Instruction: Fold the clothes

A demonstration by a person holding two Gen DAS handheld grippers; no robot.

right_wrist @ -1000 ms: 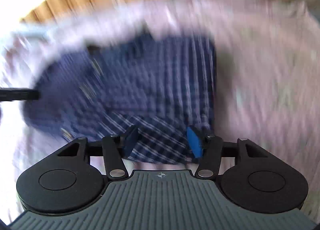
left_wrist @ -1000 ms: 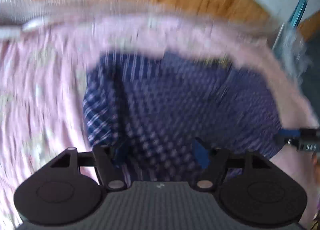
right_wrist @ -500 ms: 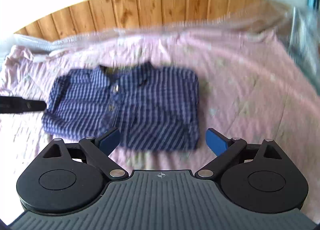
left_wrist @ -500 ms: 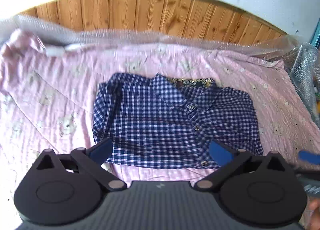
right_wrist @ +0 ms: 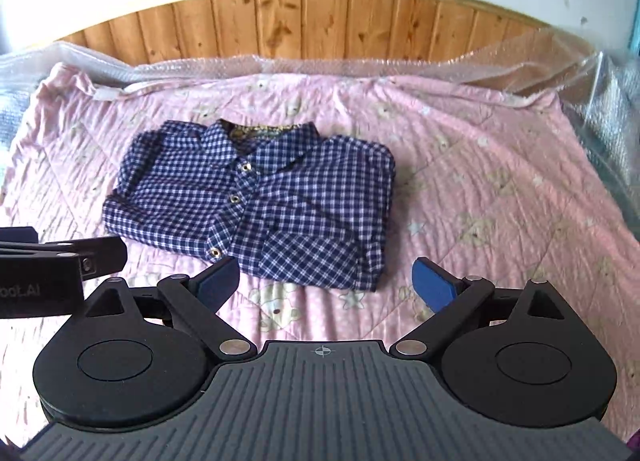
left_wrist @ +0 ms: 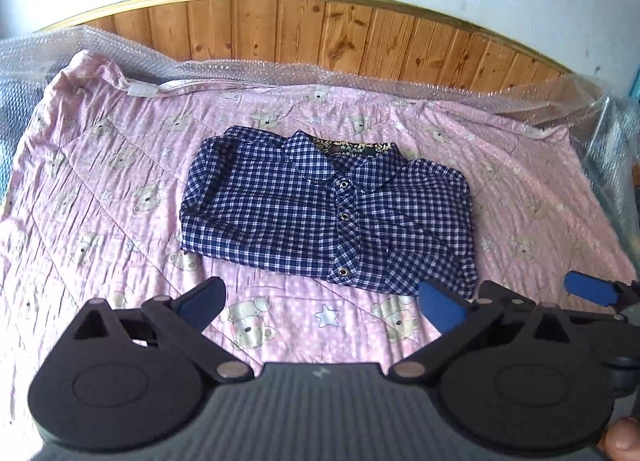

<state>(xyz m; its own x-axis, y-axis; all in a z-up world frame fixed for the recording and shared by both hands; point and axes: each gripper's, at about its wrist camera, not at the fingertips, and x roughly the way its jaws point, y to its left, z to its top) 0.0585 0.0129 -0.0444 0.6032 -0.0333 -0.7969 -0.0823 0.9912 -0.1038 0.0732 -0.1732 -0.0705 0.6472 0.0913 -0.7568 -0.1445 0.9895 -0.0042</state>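
A navy and white checked shirt (left_wrist: 328,213) lies folded into a rectangle on the pink blanket (left_wrist: 100,189), collar toward the headboard and buttons up. The same shirt (right_wrist: 256,201) shows in the right wrist view. My left gripper (left_wrist: 320,301) hovers above the blanket on the near side of the shirt, open, with nothing between its blue pads. My right gripper (right_wrist: 326,281) is also open and empty, raised over the shirt's near edge. The right gripper's blue fingertip (left_wrist: 588,287) shows at the right in the left wrist view; the left gripper's black body (right_wrist: 44,265) shows at the left in the right wrist view.
A wooden headboard (left_wrist: 320,33) and white wall stand behind the bed. Bubble wrap (left_wrist: 580,101) runs along the far and right edges of the blanket. A fingertip (left_wrist: 622,437) of the person shows at the bottom right corner.
Both grippers opened wide, let go of the shirt and rose back from it. The shirt now lies folded and still, and more of the bed is in view.
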